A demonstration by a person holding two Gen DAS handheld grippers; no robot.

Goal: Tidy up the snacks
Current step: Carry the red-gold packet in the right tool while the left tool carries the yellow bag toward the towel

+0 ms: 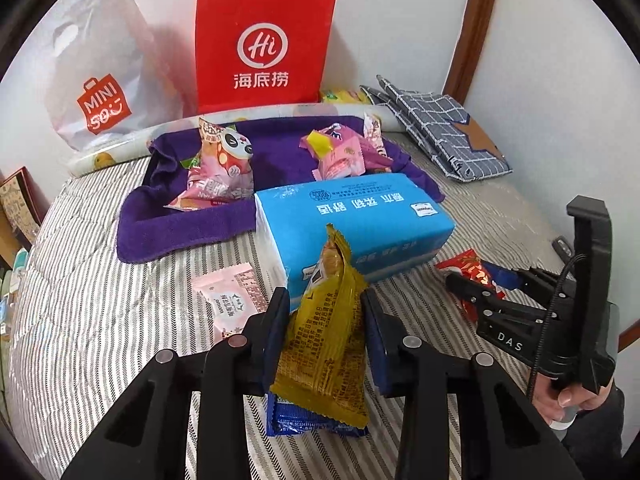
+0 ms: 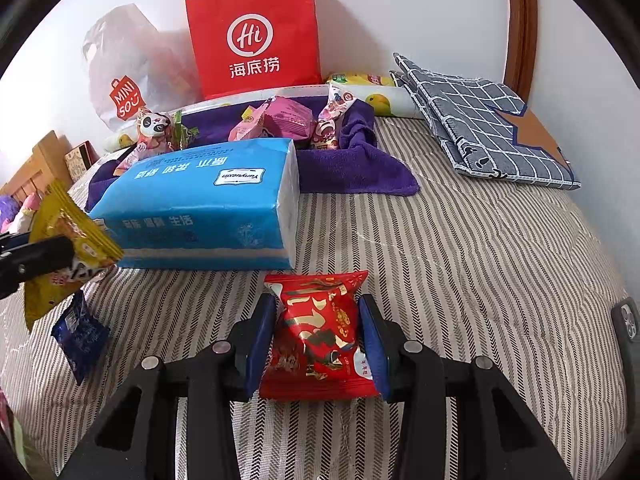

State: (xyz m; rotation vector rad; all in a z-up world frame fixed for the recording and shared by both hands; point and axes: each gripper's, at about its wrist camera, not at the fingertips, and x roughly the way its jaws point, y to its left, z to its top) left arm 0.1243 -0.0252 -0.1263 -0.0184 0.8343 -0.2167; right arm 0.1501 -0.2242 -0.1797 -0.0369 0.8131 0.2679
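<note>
Two packets held: our left gripper (image 1: 325, 322) clamps the yellow packet (image 1: 324, 344); our right gripper (image 2: 317, 338) clamps the red packet (image 2: 318, 336).

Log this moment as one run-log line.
left gripper: shut on yellow packet | right gripper: shut on red packet | blue packet: on bed | towel: holds pink snacks

"Hi" on red bag (image 1: 264, 44), "MINISO" on white bag (image 1: 100, 76).
</note>
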